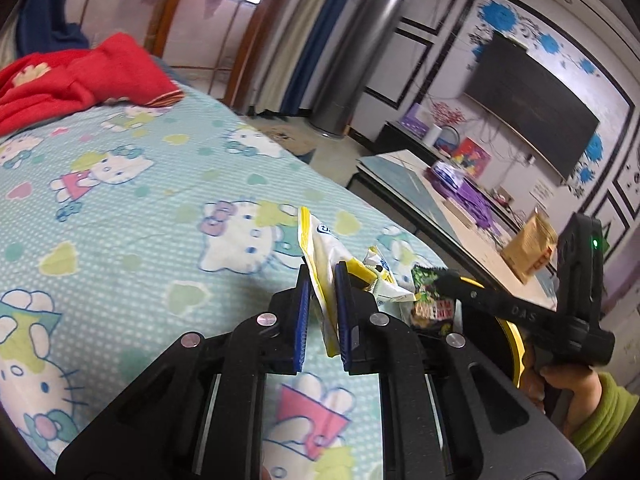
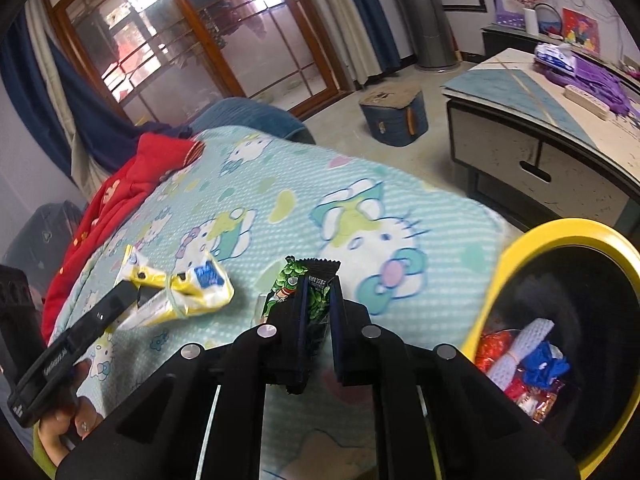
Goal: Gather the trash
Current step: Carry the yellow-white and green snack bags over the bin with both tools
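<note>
Yellow-white wrapper (image 1: 320, 264), green wrapper (image 2: 316, 300), yellow-rimmed bin (image 2: 560, 232)

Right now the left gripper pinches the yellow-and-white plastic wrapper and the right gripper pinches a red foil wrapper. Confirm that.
The colour is wrong. The right gripper pinches a green-and-black plastic wrapper, as the right wrist view shows. The left gripper does pinch the yellow-and-white plastic wrapper.

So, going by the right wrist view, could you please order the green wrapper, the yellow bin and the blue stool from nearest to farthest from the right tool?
1. Green wrapper: held in the right tool.
2. Yellow bin: beside it, on the right.
3. Blue stool: on the floor beyond the bed.
</note>
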Demonstrator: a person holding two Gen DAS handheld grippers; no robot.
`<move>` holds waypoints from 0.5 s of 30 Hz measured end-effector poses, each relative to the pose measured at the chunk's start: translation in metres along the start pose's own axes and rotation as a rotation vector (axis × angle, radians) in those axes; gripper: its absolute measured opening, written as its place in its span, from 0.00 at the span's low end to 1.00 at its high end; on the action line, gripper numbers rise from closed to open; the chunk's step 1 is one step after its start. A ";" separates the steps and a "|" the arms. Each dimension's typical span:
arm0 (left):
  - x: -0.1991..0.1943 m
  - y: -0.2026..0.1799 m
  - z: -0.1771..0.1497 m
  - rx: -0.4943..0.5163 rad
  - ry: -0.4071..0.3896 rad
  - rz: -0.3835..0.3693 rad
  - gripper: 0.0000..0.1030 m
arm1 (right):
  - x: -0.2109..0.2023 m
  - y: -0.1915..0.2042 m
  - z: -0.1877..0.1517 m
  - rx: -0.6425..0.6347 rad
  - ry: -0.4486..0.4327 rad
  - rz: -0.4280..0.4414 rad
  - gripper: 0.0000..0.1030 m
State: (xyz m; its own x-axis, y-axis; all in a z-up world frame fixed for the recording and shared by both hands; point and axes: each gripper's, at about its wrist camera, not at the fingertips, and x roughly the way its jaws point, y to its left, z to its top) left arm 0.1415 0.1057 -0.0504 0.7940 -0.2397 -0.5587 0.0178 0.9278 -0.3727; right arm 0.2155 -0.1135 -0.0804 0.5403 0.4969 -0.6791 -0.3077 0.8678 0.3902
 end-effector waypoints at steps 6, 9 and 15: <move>0.000 -0.021 -0.005 0.041 0.007 -0.026 0.07 | -0.015 -0.014 0.003 0.023 -0.032 -0.012 0.09; 0.000 -0.030 -0.007 0.061 0.010 -0.044 0.07 | -0.023 -0.020 0.005 0.024 -0.048 -0.027 0.09; 0.000 -0.055 -0.013 0.115 0.021 -0.078 0.07 | -0.040 -0.038 0.009 0.039 -0.077 -0.051 0.09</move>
State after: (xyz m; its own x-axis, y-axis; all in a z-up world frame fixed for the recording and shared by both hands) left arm 0.1326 0.0508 -0.0400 0.7745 -0.3168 -0.5475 0.1494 0.9327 -0.3283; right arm 0.2122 -0.1659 -0.0628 0.6138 0.4494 -0.6491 -0.2488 0.8904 0.3812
